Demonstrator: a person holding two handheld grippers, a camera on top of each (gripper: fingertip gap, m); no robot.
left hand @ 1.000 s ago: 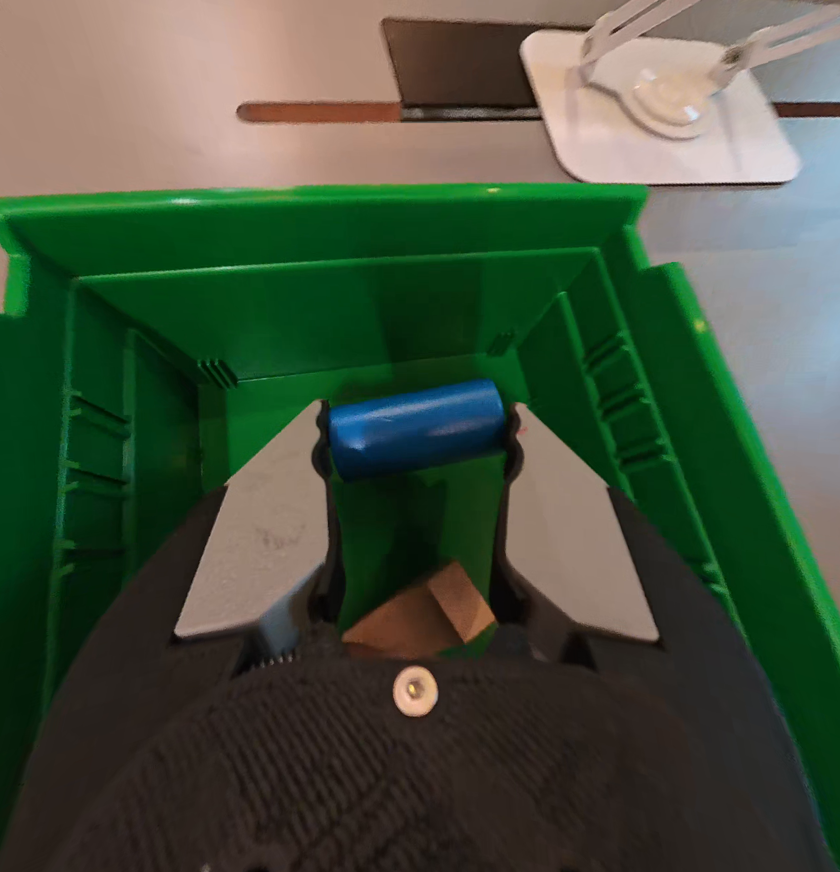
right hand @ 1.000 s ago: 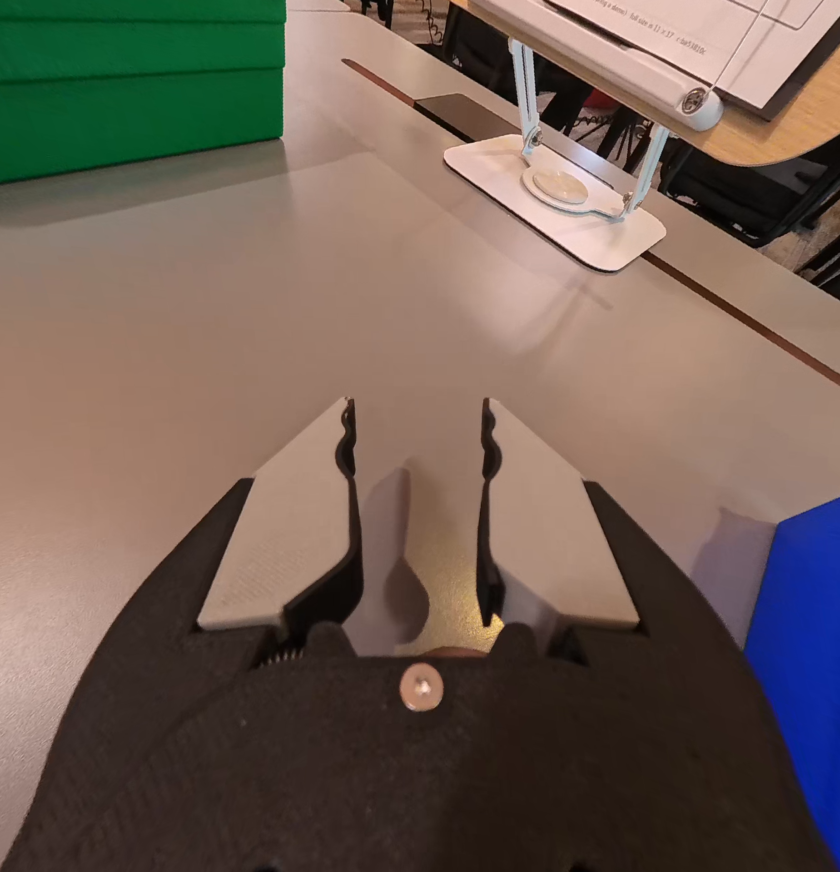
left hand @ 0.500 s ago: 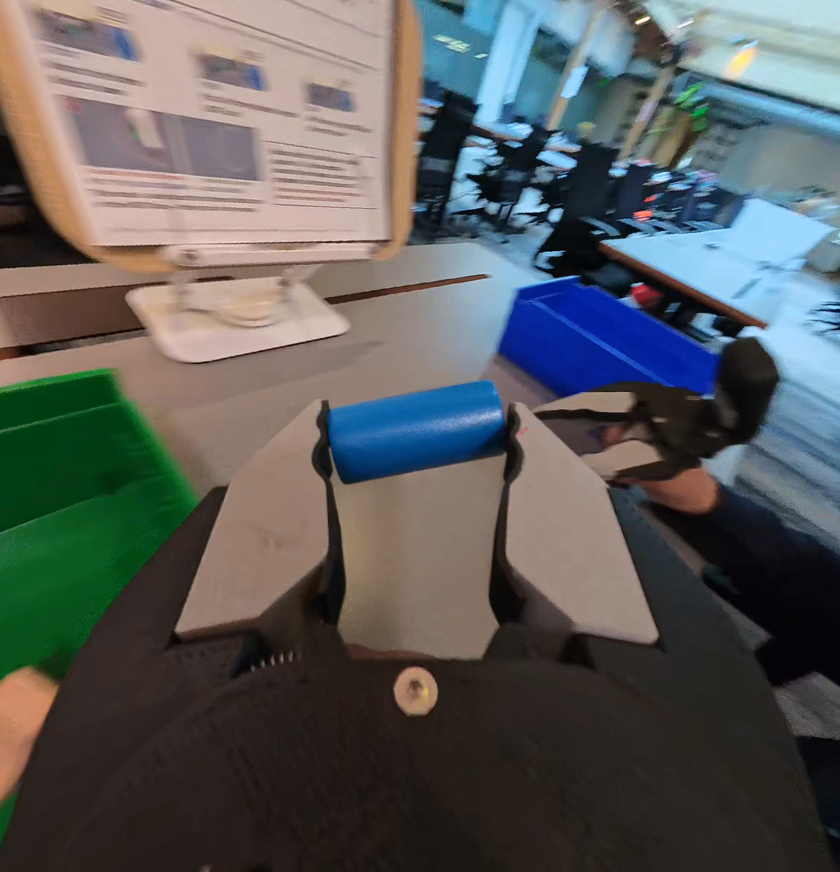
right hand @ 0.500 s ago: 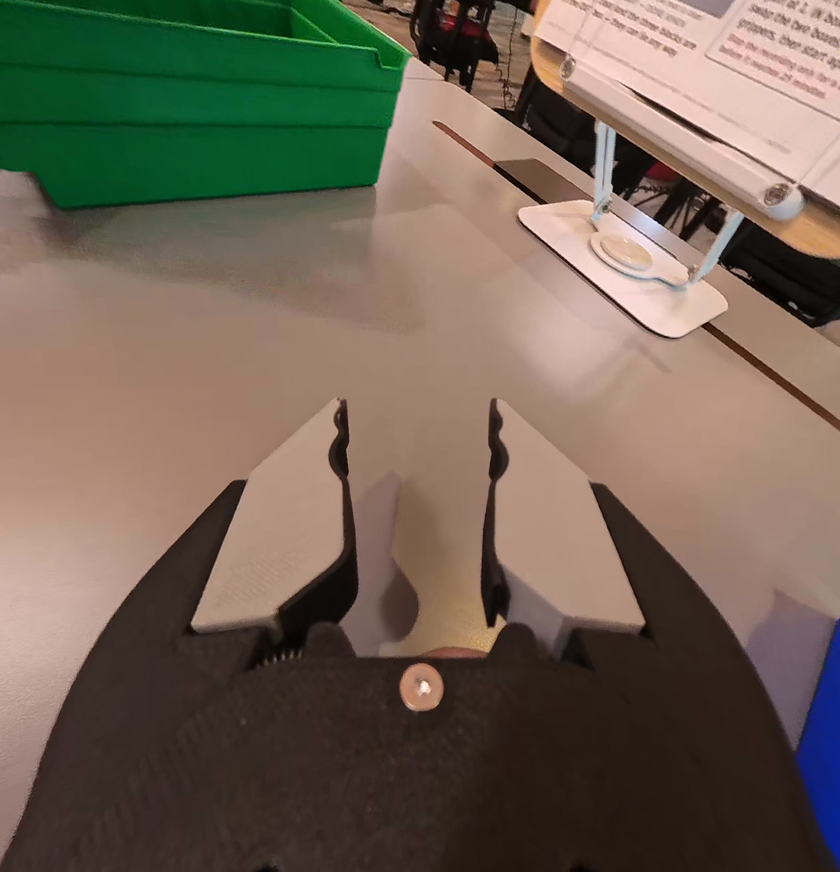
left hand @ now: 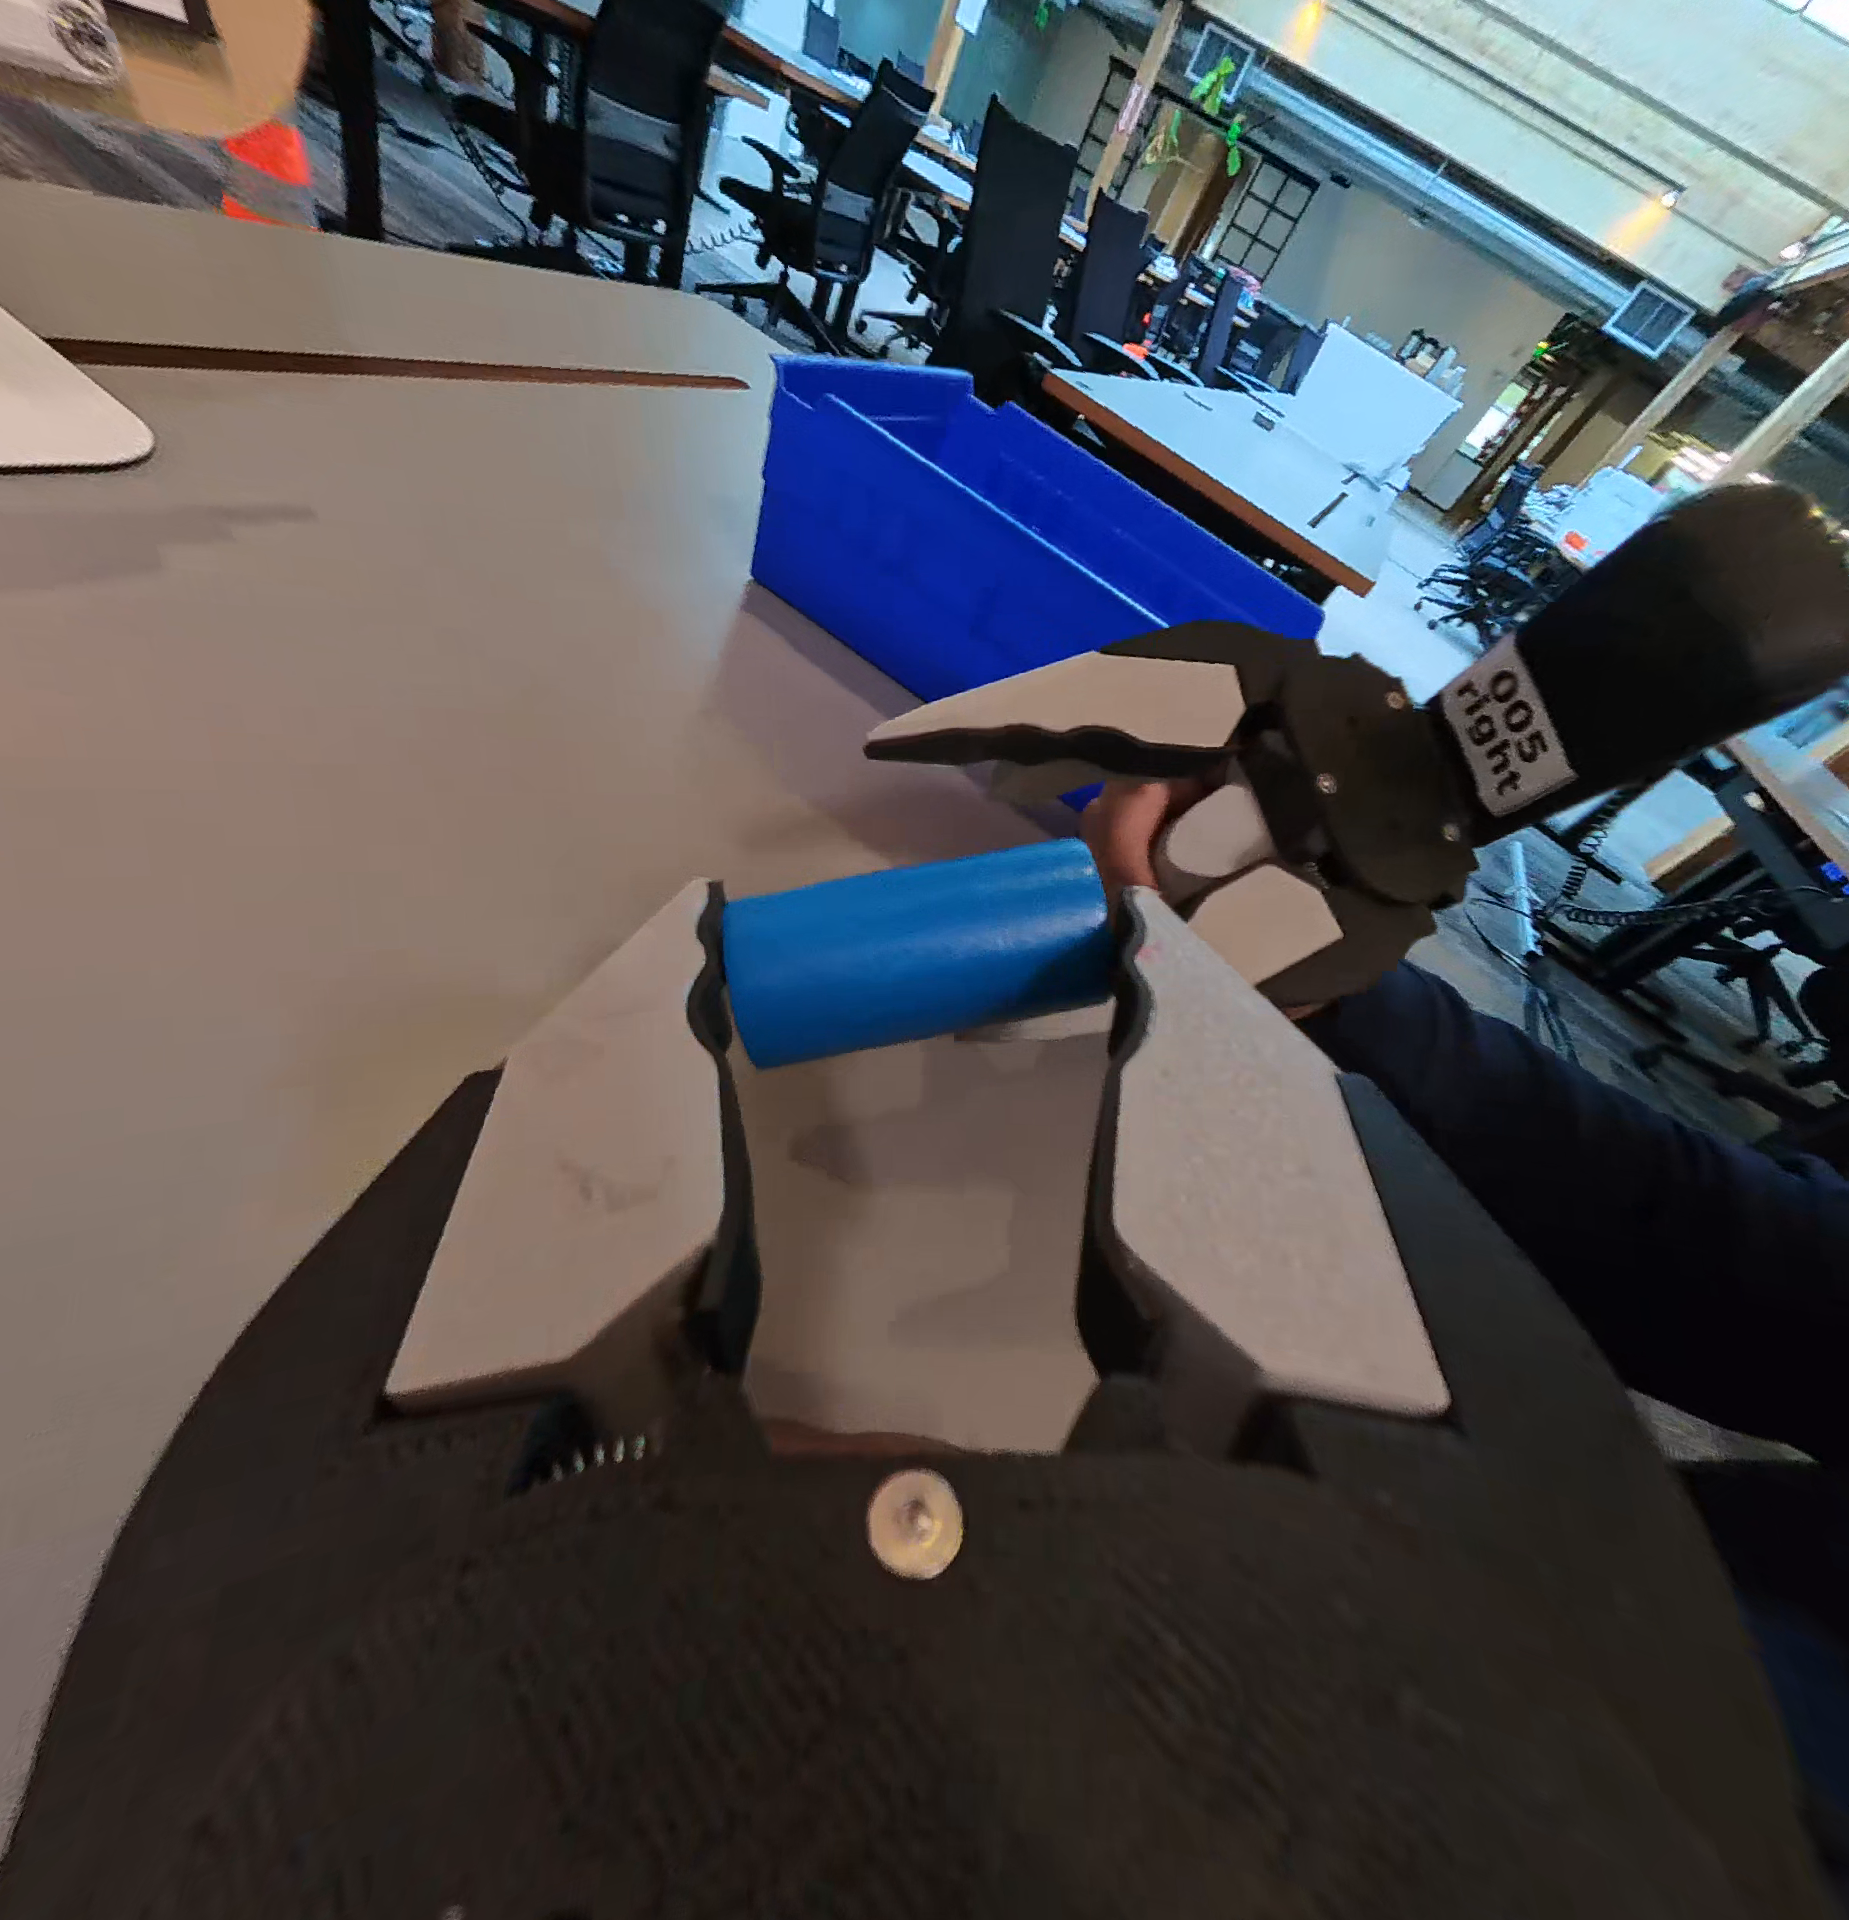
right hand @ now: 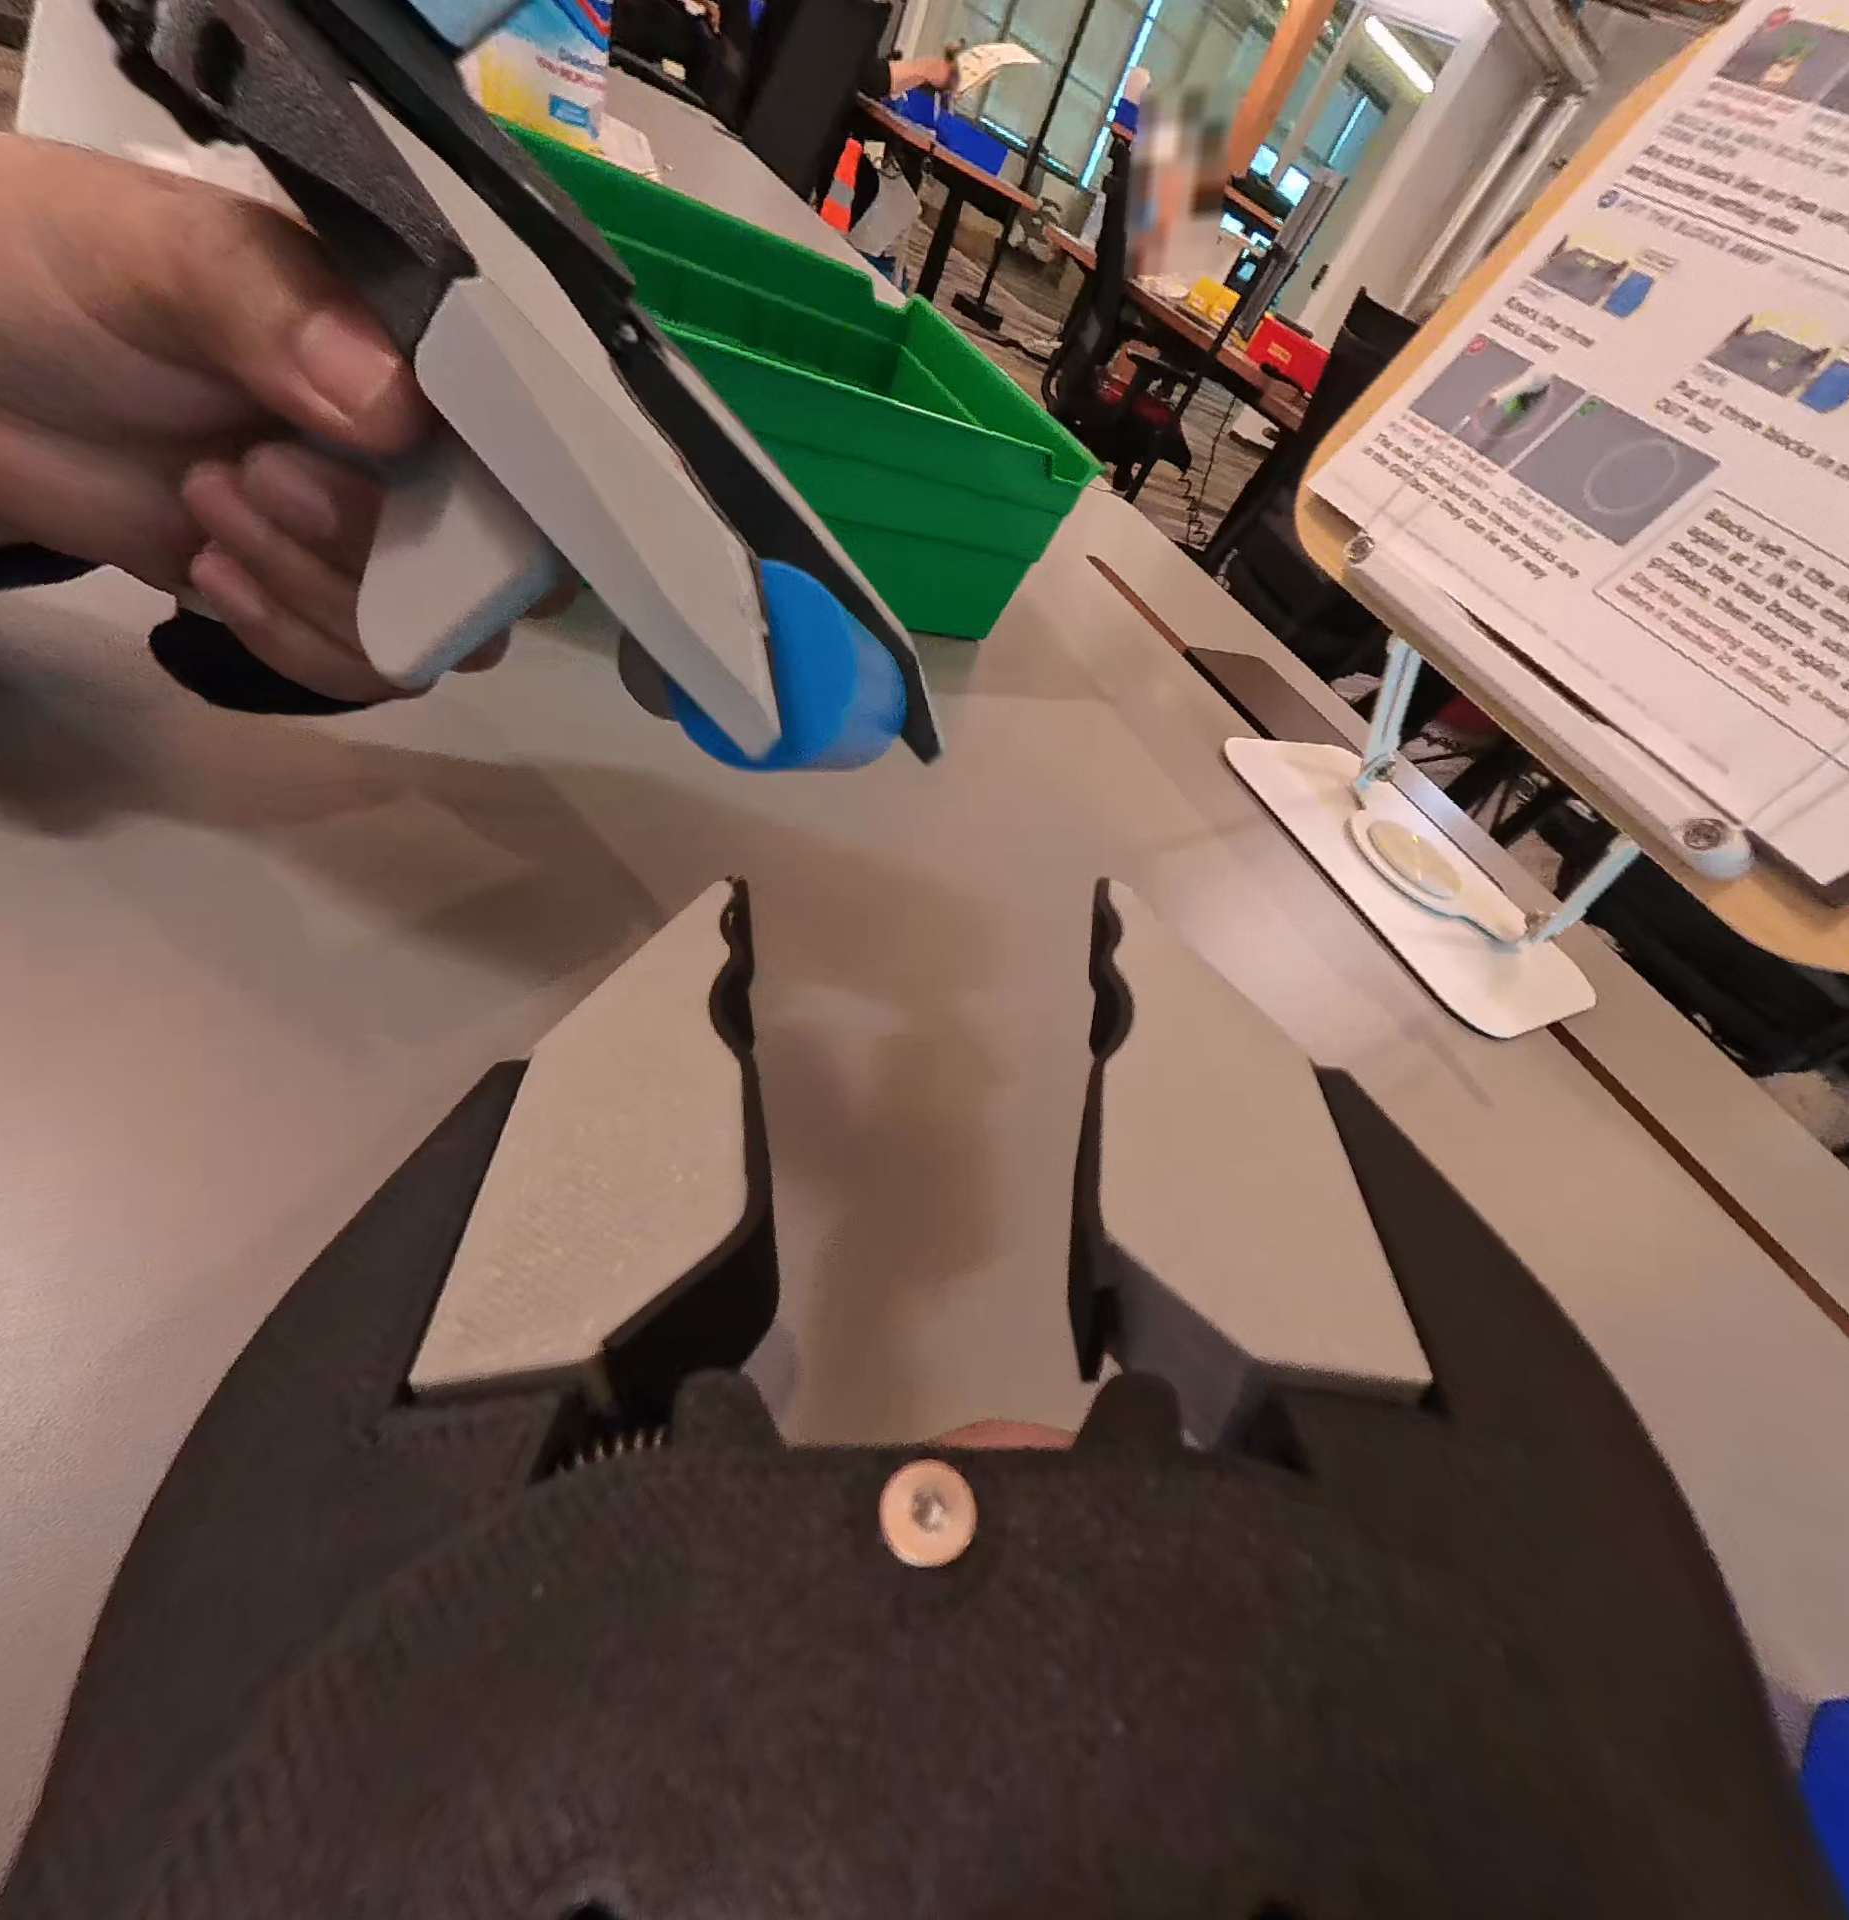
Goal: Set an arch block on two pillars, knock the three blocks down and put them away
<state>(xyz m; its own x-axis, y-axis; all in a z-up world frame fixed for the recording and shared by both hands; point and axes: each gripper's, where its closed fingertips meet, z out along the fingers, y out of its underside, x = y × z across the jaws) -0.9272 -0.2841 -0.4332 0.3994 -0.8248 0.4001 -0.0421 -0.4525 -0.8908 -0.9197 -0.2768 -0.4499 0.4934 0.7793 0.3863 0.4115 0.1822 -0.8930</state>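
Observation:
My left gripper [left hand: 915, 940] is shut on a blue cylinder block [left hand: 915, 951], gripped end to end between both pads and held crosswise above the grey table [left hand: 328, 727]. The right wrist view shows the same gripper [right hand: 795, 675] from the side, with the blue cylinder [right hand: 821, 681] at its tips above the table. My right gripper [right hand: 920, 935] is open and empty, low over the bare table. In the left wrist view it [left hand: 961, 753] hovers just beyond the cylinder, in front of the blue bin [left hand: 961, 551].
A green bin [right hand: 878, 416] stands at the back left of the table in the right wrist view. A white stand base [right hand: 1419, 883] carries a tilted instruction board [right hand: 1626, 416] at the right. Office chairs and desks lie beyond the table's far edge. My left and right fingertips are right by each other.
My left gripper lifted the blue cylinder out of the green bin and swung right over the table, towards the blue bin. My right gripper's jaws widened and it turned towards the left gripper.

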